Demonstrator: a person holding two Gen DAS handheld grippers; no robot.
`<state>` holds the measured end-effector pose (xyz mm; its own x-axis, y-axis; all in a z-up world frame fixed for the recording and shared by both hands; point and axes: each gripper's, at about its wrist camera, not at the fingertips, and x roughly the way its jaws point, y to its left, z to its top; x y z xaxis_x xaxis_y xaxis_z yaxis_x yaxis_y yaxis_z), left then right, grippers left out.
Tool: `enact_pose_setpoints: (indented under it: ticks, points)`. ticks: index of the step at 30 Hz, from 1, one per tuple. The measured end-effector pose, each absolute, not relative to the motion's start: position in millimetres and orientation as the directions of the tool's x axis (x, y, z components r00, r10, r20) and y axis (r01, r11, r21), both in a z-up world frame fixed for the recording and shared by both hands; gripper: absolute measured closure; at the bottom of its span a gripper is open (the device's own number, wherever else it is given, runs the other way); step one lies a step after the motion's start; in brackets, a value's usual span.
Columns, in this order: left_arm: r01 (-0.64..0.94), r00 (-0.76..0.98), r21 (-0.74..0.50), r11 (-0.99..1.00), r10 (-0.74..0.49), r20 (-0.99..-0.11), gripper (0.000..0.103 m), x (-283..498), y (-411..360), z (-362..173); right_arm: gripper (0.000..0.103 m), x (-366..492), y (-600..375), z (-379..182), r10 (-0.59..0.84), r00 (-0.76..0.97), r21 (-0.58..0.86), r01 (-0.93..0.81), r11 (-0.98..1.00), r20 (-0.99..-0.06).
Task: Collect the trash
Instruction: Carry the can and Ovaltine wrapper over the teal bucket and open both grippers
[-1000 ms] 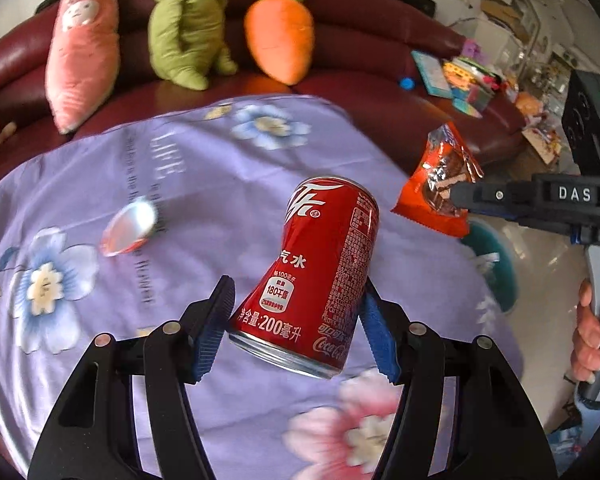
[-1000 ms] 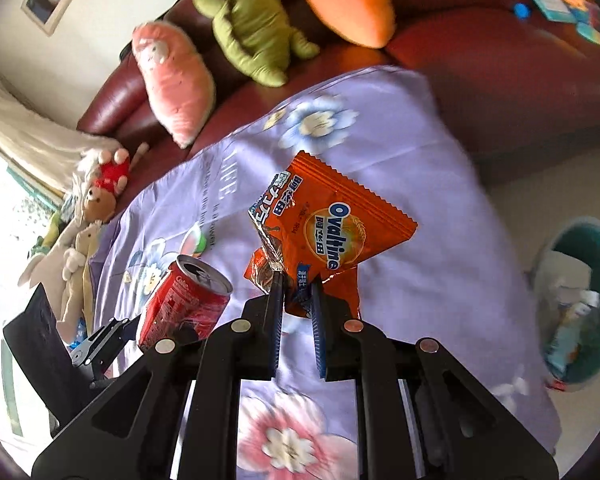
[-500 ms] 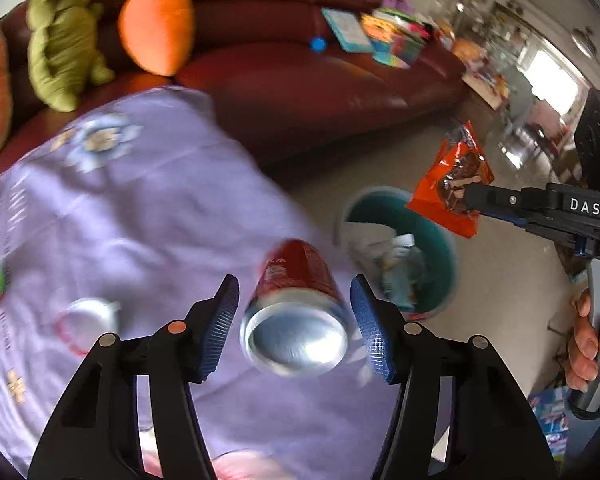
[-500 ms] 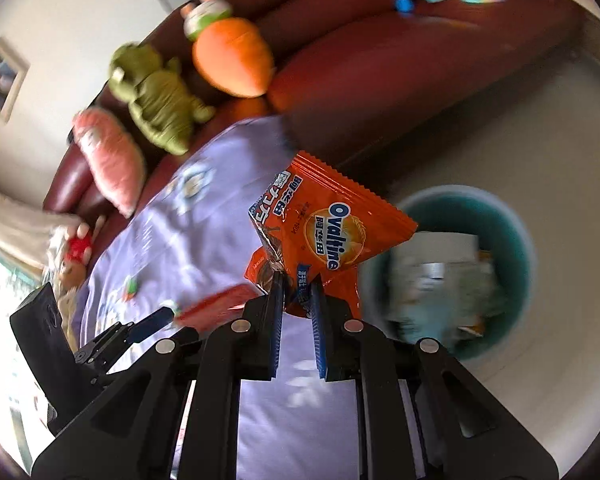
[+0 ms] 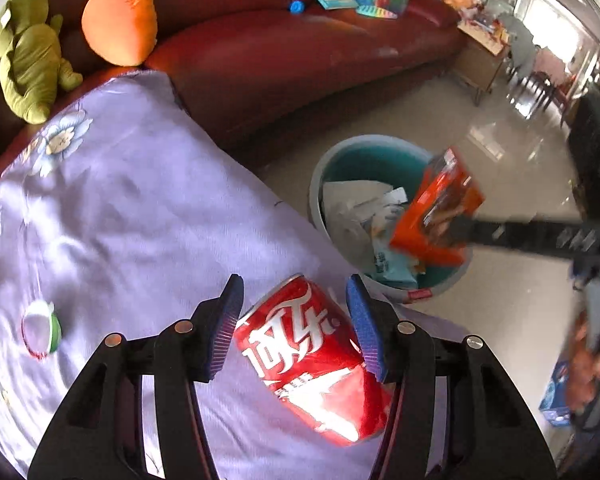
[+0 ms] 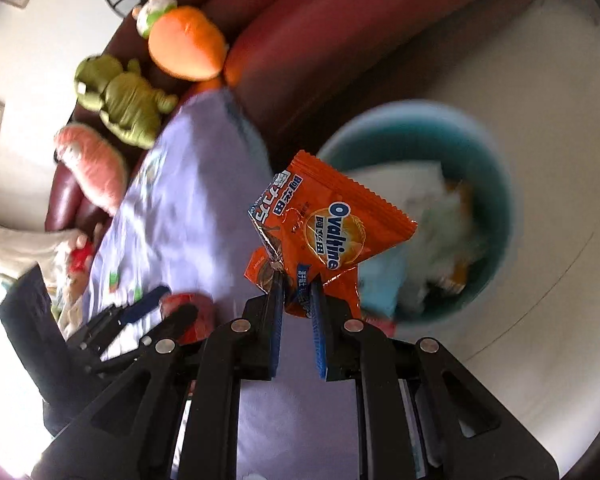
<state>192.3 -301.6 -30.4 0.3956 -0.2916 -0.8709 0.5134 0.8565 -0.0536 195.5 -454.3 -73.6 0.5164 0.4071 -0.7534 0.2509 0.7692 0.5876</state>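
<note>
My left gripper (image 5: 296, 320) is shut on a red Coca-Cola can (image 5: 312, 356), held tilted above the edge of the purple flowered cloth (image 5: 120, 208). My right gripper (image 6: 298, 292) is shut on an orange Ovaltine wrapper (image 6: 332, 236), held over the near rim of the teal trash bin (image 6: 496, 184). In the left wrist view the wrapper (image 5: 436, 212) hangs above the bin (image 5: 340, 160), which holds paper and packets. The left gripper and can show blurred in the right wrist view (image 6: 188, 312).
A dark red sofa (image 5: 300, 48) runs behind the cloth, with a green plush (image 5: 28, 64) and a carrot plush (image 5: 120, 20) on it. A small round lid (image 5: 40, 332) lies on the cloth. Shiny floor (image 5: 500, 300) surrounds the bin.
Both grippers have swung from over the cloth towards the bin. The wrapper now hangs over the bin. The can has turned in the left gripper, its side now facing the camera.
</note>
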Motion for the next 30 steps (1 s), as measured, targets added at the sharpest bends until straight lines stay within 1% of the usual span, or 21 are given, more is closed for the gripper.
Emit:
enact_pose_setpoints:
  ticks: [1, 3, 5, 7, 8, 10, 13, 14, 16, 18, 20, 25, 26, 27, 28, 30]
  points:
    - [0.5, 0.408, -0.053, 0.864, -0.289, -0.866, 0.048, 193, -299, -27, 0.09, 195, -452, -77, 0.408, 0.513, 0.586, 0.25, 0.77, -0.755]
    - [0.478, 0.419, -0.063, 0.876, -0.291, -0.86, 0.045, 195, -292, -20, 0.09, 195, -450, -77, 0.406, 0.513, 0.583, 0.248, 0.774, -0.756]
    - [0.46, 0.422, -0.056, 0.886, -0.273, -0.865, 0.032, 194, -290, -20, 0.09, 194, -452, -74, 0.393, 0.518, 0.573, 0.248, 0.781, -0.76]
    - [0.432, 0.426, -0.042, 0.901, -0.245, -0.871, 0.03, 191, -288, -22, 0.09, 192, -451, -70, 0.387, 0.524, 0.569, 0.245, 0.785, -0.759]
    - [0.418, 0.42, -0.053, 0.907, -0.244, -0.874, 0.026, 190, -285, -22, 0.09, 192, -449, -68, 0.384, 0.525, 0.565, 0.24, 0.789, -0.76]
    - [0.385, 0.396, -0.093, 0.918, -0.255, -0.882, 0.02, 187, -281, -25, 0.09, 189, -445, -67, 0.393, 0.521, 0.566, 0.226, 0.793, -0.758]
    - [0.388, 0.381, -0.06, 0.92, -0.22, -0.898, 0.02, 178, -288, -38, 0.09, 183, -438, -70, 0.421, 0.51, 0.582, 0.208, 0.786, -0.75]
    - [0.385, 0.378, -0.067, 0.92, -0.224, -0.898, 0.02, 175, -288, -38, 0.09, 181, -437, -69, 0.427, 0.511, 0.588, 0.205, 0.782, -0.746]
    - [0.369, 0.337, -0.135, 0.92, -0.267, -0.903, 0.02, 176, -286, -41, 0.09, 178, -437, -68, 0.433, 0.517, 0.595, 0.2, 0.778, -0.739]
    - [0.36, 0.319, -0.167, 0.918, -0.289, -0.903, 0.02, 175, -287, -43, 0.09, 175, -435, -68, 0.444, 0.509, 0.601, 0.196, 0.775, -0.737]
    - [0.359, 0.283, -0.205, 0.911, -0.316, -0.906, 0.017, 174, -291, -50, 0.09, 173, -434, -70, 0.454, 0.503, 0.606, 0.19, 0.772, -0.736]
    - [0.368, 0.189, -0.272, 0.889, -0.358, -0.915, 0.017, 167, -302, -71, 0.09, 169, -429, -74, 0.478, 0.487, 0.621, 0.181, 0.763, -0.73]
    - [0.372, 0.192, -0.267, 0.889, -0.355, -0.915, 0.02, 167, -304, -73, 0.09, 167, -431, -74, 0.479, 0.491, 0.624, 0.183, 0.76, -0.727]
    - [0.389, 0.218, -0.251, 0.886, -0.353, -0.91, 0.026, 164, -306, -72, 0.09, 167, -433, -73, 0.477, 0.495, 0.624, 0.185, 0.759, -0.726]
    - [0.398, 0.215, -0.254, 0.881, -0.359, -0.908, 0.036, 163, -308, -71, 0.09, 166, -436, -71, 0.471, 0.5, 0.623, 0.188, 0.76, -0.726]
    - [0.407, 0.22, -0.244, 0.88, -0.354, -0.909, 0.037, 162, -310, -69, 0.09, 164, -444, -69, 0.461, 0.512, 0.621, 0.198, 0.758, -0.725]
